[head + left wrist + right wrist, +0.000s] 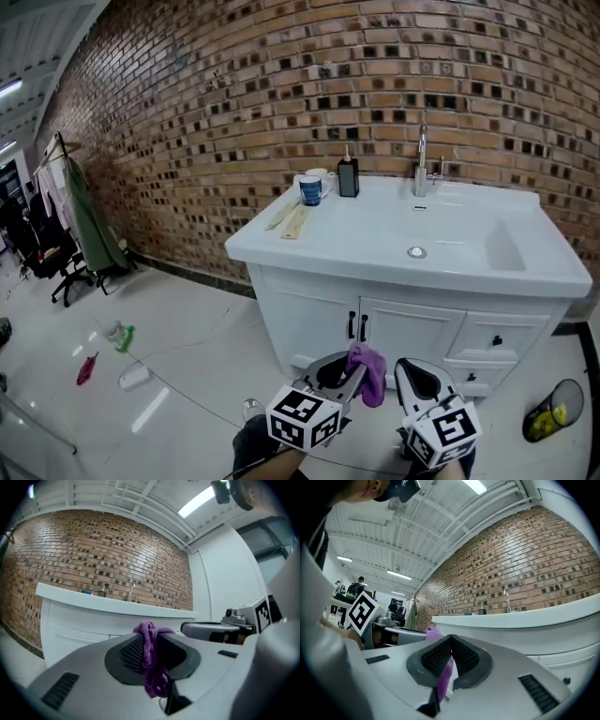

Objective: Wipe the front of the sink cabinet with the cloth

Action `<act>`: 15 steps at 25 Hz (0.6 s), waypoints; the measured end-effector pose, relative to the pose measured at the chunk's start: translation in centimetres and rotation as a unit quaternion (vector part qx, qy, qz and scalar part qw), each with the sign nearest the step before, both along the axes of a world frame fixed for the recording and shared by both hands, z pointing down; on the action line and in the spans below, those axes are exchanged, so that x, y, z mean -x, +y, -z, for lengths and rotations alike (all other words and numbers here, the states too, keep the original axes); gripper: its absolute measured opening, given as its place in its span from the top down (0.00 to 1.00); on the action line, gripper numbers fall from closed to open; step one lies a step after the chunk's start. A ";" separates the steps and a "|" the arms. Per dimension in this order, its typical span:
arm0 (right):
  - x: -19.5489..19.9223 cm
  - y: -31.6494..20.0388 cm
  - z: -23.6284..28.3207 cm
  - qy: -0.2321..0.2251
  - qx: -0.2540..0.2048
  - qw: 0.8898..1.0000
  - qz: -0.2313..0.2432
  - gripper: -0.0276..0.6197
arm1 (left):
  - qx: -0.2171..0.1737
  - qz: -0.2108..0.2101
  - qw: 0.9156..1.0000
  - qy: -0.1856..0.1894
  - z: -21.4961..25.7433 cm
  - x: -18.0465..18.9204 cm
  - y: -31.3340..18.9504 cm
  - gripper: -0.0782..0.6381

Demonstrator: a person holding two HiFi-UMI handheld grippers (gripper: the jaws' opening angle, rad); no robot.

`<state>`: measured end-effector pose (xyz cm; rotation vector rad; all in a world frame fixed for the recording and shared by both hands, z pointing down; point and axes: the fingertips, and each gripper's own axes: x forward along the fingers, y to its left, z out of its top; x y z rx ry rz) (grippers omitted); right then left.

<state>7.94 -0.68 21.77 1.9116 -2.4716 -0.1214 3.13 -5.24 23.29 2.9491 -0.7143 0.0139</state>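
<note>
Blue mug (310, 190) atop sink cabinet (412, 330), contents unseen; purple cloth (150, 654) pinched in closed left gripper (149, 639); right gripper (450, 641) closed, alongside.

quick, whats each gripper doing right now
left gripper: shut on the purple cloth.
right gripper: shut, pads together; a purple sliver shows low between its jaws, and what it is cannot be told.
</note>
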 end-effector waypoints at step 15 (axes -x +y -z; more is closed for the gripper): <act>-3.8 15.8 -1.2 -0.019 0.004 0.996 -0.087 0.95 | -0.006 -0.094 0.996 -0.004 -0.4 -4.3 17.6 0.78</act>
